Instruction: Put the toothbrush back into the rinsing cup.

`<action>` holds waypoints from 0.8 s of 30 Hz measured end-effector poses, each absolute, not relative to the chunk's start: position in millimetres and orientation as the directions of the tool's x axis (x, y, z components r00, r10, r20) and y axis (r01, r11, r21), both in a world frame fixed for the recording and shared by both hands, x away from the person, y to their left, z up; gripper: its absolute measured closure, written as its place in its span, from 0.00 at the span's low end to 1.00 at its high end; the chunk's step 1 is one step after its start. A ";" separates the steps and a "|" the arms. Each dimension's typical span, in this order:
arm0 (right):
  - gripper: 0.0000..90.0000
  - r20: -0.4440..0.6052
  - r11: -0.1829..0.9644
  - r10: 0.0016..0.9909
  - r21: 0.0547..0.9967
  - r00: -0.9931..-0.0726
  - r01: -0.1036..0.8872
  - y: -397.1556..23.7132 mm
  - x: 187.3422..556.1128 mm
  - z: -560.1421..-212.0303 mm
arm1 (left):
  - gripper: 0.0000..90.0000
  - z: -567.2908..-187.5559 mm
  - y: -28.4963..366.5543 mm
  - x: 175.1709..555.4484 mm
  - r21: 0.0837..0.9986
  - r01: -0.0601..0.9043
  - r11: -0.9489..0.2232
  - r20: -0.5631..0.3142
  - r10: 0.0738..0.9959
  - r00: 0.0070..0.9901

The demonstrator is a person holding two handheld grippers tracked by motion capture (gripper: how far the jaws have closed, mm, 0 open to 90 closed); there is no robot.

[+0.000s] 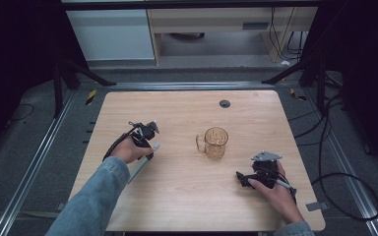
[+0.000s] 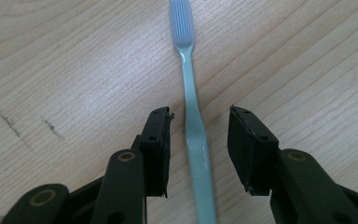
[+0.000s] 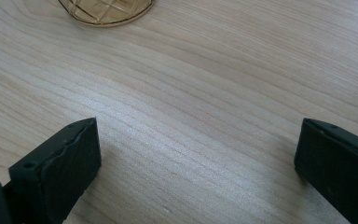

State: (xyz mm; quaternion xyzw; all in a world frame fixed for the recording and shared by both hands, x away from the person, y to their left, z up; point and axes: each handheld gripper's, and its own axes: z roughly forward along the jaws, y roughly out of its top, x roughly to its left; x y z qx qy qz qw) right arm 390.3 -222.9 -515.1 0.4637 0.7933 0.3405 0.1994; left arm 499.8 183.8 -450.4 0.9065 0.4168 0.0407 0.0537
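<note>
Two tools, both agape: left tool straddles toothbrush, no grip; right tool w/ nothing.

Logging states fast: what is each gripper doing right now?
Left gripper: open, jaws either side of the toothbrush handle, not clamped.
Right gripper: open wide, holding nothing.
</note>
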 end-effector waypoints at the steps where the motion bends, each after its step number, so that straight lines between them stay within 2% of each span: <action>1: 0.01 -0.001 0.338 0.872 0.725 -0.490 0.600 -222.9 390.3 -515.1 | 0.67 -451.5 183.0 500.4 0.127 0.752 -0.646 0.029 0.761 0.649; 24: 0.01 -0.001 0.338 0.872 0.724 -0.490 0.601 -222.9 390.2 -515.0 | 0.76 -456.5 181.7 505.2 0.090 0.758 -0.646 0.029 0.763 0.646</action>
